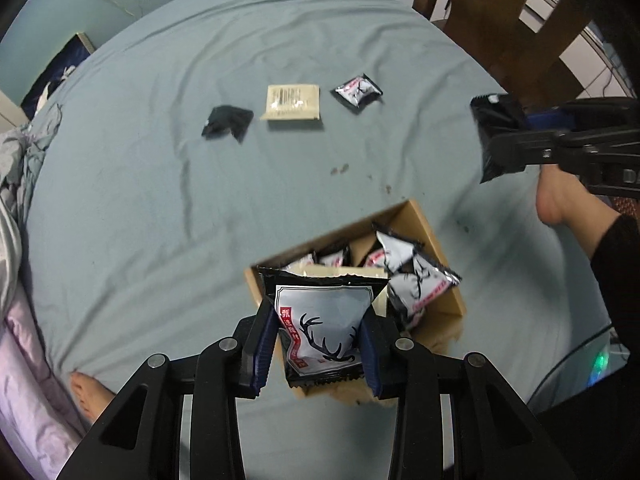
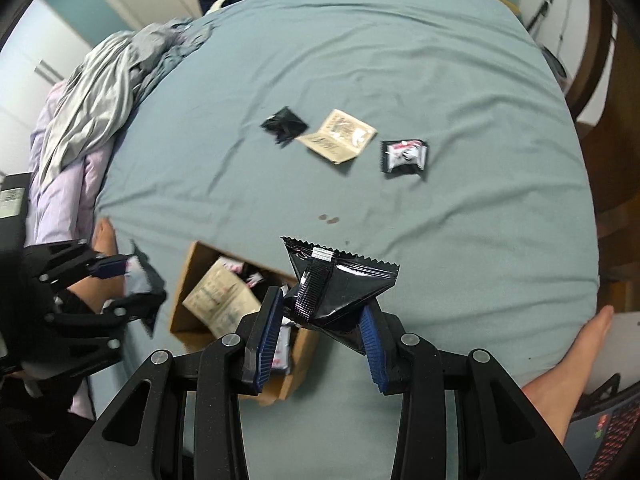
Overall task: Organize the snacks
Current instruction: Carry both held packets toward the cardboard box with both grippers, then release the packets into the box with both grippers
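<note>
My left gripper [image 1: 320,340] is shut on a black-and-silver snack packet with antlers [image 1: 326,328], held just above the cardboard box [image 1: 424,220]. The box holds several similar packets [image 1: 420,280] and a beige one [image 2: 220,300]. My right gripper [image 2: 320,320] is shut on a black snack packet [image 2: 340,284], held above the box's right side; it also shows in the left wrist view [image 1: 496,136]. On the bed sheet lie a black packet [image 1: 226,122], a beige packet [image 1: 292,102] and a silver-black packet [image 1: 358,92].
The grey-green bed sheet [image 1: 160,200] covers the bed. Crumpled grey bedding [image 2: 108,92] and a pink pillow [image 1: 24,380] lie at the left. The person's bare feet [image 1: 560,196] rest on the bed. A wooden chair [image 1: 500,20] stands at the far right.
</note>
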Demonstrator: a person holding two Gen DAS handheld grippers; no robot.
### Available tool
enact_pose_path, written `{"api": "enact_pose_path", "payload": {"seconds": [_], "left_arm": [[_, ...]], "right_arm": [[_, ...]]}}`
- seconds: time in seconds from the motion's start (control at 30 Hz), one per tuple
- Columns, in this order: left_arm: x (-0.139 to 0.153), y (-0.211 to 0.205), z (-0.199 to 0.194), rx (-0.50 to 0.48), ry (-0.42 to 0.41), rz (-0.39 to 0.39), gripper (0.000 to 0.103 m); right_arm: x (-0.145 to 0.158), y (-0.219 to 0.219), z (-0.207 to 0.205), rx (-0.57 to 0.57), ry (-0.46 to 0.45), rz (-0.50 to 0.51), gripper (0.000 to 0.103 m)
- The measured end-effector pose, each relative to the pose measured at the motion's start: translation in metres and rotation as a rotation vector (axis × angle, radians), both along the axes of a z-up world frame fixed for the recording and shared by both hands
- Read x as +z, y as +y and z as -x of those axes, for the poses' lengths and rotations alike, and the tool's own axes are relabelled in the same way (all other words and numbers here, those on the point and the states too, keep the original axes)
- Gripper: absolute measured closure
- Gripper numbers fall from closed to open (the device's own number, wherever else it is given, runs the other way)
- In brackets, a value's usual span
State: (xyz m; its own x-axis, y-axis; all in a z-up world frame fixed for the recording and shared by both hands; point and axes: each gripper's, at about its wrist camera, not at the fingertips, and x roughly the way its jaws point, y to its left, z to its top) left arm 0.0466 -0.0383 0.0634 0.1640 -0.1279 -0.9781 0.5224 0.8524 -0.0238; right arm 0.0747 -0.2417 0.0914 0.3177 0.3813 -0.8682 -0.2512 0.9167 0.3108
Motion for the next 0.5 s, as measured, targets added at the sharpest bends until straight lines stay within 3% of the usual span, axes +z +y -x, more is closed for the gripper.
{"api": "enact_pose_path", "payload": {"seconds": [0.13, 0.27, 0.5], "left_arm": [[-0.01, 0.003, 0.005, 0.003, -0.023, -0.059, 0.042], [-0.007, 0.006, 0.006, 0.005, -0.063, -0.075, 0.03], [-0.001, 0.028, -0.009, 0.099, -0.077, -0.066, 0.028]], "right_arm": [[0.013, 0.011, 0.01, 0.027, -0.009, 0.01, 0.067], [0.018, 0.023, 0.018, 0.06, -0.014, 0.039, 0.067], [0.004, 0.049, 0.023, 0.143, 0.039, 0.113, 0.067]]}}
